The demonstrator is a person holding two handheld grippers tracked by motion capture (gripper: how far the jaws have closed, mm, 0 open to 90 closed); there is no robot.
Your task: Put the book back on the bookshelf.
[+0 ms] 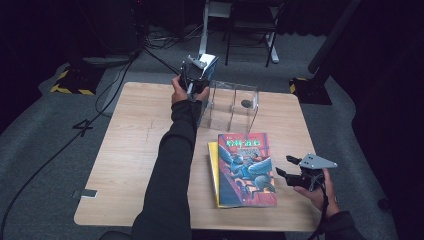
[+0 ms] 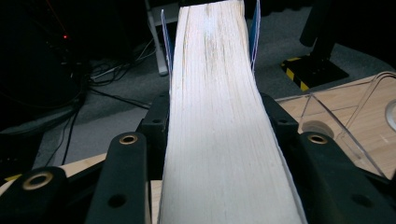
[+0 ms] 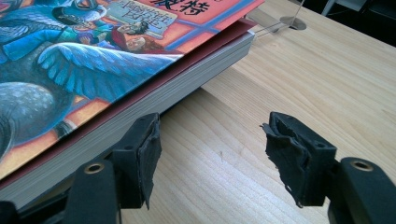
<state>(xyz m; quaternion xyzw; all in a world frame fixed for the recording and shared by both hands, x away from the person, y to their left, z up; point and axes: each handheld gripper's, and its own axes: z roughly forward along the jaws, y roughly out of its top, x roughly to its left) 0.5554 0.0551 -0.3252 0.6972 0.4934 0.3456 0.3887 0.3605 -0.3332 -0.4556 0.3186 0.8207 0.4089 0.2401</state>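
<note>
Firmly pinched between the 2 pads of the left gripper (image 2: 212,154): a thick book (image 2: 212,93), page edge facing the camera, blue covers on both sides, held at the far edge of the wooden table (image 1: 135,145). Just beside these fingers, to their right: a clear plastic book stand (image 1: 232,105), touching the table. Spread wide apart with nothing between them: the 2 fingers of the right gripper (image 3: 212,154), low over bare wood. Just beside its left finger (image 3: 144,154), maybe touching: a stack of 2 books (image 1: 245,167), colourful cover on top, yellow one below, lying flat.
</note>
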